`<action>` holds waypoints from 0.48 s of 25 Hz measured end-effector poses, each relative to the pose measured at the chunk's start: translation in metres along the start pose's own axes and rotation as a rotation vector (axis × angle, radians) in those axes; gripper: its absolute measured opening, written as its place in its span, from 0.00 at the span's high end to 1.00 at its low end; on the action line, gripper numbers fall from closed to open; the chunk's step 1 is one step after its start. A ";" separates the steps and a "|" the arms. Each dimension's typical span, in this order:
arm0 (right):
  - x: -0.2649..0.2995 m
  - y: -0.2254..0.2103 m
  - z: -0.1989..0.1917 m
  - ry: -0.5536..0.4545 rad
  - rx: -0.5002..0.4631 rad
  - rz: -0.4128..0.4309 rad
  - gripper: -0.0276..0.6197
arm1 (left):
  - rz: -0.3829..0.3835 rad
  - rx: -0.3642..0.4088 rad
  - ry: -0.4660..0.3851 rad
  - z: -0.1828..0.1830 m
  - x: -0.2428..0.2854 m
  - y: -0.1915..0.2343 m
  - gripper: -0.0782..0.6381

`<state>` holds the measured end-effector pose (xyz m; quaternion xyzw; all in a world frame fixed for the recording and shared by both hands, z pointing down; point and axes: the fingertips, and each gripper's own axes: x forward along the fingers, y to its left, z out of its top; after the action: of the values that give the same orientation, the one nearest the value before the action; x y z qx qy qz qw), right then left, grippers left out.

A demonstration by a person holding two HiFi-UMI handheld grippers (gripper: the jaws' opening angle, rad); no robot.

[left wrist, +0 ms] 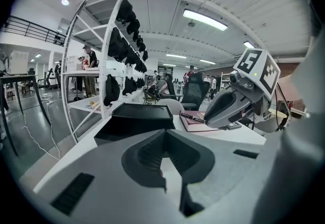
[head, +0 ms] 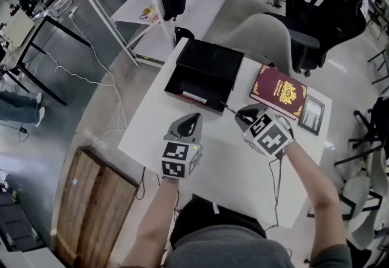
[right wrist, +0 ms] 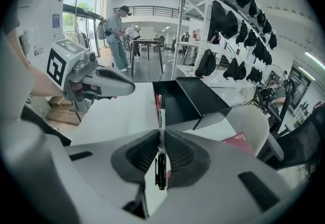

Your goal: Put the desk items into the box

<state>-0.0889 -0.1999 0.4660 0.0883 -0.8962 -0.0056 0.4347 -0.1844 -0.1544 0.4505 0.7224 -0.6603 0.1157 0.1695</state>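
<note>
R gripper (right wrist: pixel 160 136) is nipped shut on a pen (right wrist: pixel 161 114), w/ most of its length sticking out fwd toward the open black box (right wrist: pixel 179 103), not over it yet. L gripper (left wrist: pixel 163 139) looks closed & empty above the table (head: pixel 182 139). Risk: narrow grip, so the pen could pivot or slip. Its tip may also clip the box's near wall & drop outside.

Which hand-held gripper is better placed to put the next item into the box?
Right. The right hand-held gripper is shut on the pen and points it at the open black box just ahead. The left hand-held gripper has its jaws together on nothing.
</note>
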 end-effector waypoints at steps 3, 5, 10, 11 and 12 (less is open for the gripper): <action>0.012 -0.003 0.012 0.011 0.017 -0.004 0.88 | -0.017 -0.004 0.003 0.001 0.002 0.013 0.88; 0.019 -0.007 0.020 0.014 0.027 -0.008 0.88 | -0.025 -0.006 0.003 0.002 0.004 0.022 0.88; 0.036 -0.018 0.041 0.030 0.021 -0.027 0.88 | -0.043 -0.016 0.004 0.003 0.012 0.044 0.88; 0.039 -0.020 0.045 0.033 0.021 -0.028 0.88 | -0.046 -0.017 0.003 0.004 0.014 0.048 0.88; 0.043 -0.022 0.049 0.035 0.021 -0.029 0.88 | -0.049 -0.019 0.003 0.004 0.015 0.053 0.88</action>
<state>-0.1500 -0.2316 0.4676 0.1061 -0.8870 -0.0009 0.4494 -0.2354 -0.1736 0.4575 0.7366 -0.6432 0.1064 0.1802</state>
